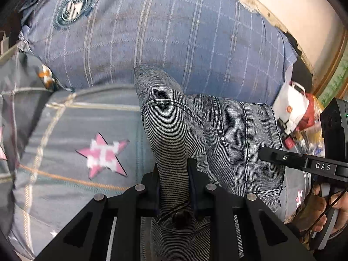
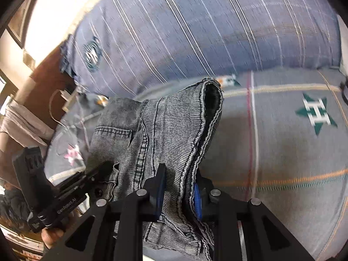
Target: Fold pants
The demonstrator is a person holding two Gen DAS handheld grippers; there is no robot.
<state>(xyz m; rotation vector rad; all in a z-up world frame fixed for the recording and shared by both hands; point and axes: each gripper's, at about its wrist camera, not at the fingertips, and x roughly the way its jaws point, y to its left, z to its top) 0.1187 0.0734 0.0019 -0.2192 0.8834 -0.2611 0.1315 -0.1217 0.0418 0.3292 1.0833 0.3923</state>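
Observation:
The pants [image 1: 235, 130] are grey-blue washed denim, bunched up and lifted over a bed. My left gripper [image 1: 174, 174] is shut on a fold of the denim near the waistband button [image 1: 181, 218]. My right gripper [image 2: 179, 182] is shut on the pants [image 2: 165, 126] at a hemmed edge that runs between its blue-padded fingers [image 2: 161, 187]. The open end of the fabric [image 2: 214, 95] droops ahead of it. Each gripper shows in the other's view: the right one at the right edge [image 1: 304, 163], the left one at lower left [image 2: 65, 191].
The bed sheet [image 1: 65, 130] is grey with checks and star prints [image 2: 315, 113]. A big blue striped pillow [image 1: 163, 32] lies behind. A white bag and clutter [image 1: 293, 106] sit at the right. A cable and charger [image 2: 63, 100] lie by the brown headboard.

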